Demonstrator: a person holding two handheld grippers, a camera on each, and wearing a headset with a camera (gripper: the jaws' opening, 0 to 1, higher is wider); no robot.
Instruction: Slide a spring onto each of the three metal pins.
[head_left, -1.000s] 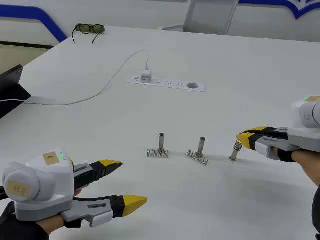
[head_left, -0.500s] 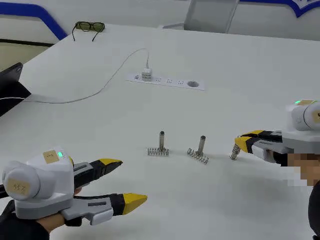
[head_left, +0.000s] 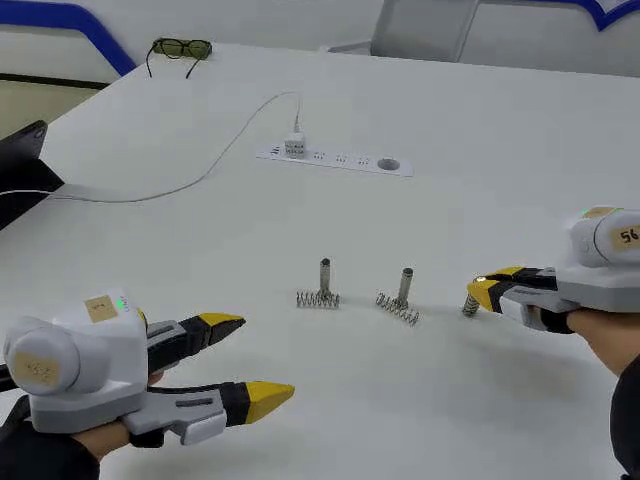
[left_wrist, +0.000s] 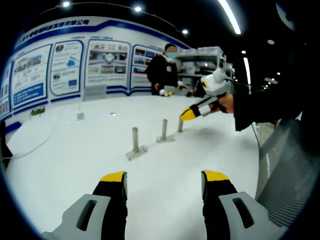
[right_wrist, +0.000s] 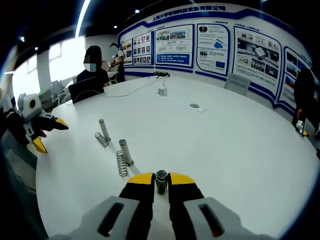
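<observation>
Right gripper (head_left: 481, 291) clamps third spring (right_wrist: 161, 181), apparently over a pin, toward the table's (head_left: 500, 150) right edge. Left gripper (head_left: 258, 358) jaws wide apart near front-left edge. Left pin (head_left: 324, 274) and middle pin (head_left: 406, 282) upright mid-table, loose springs (head_left: 318, 298) at bases.

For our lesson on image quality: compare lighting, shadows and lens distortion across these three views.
Head view: even, soft light, straight lines, only faint shadows beside the metal pins on the white table. Left gripper view: fisheye bends the wall posters; a ceiling strip light glares. Right gripper view: same bending; windows at left wash out; the spring in the jaws is in focus.
</observation>
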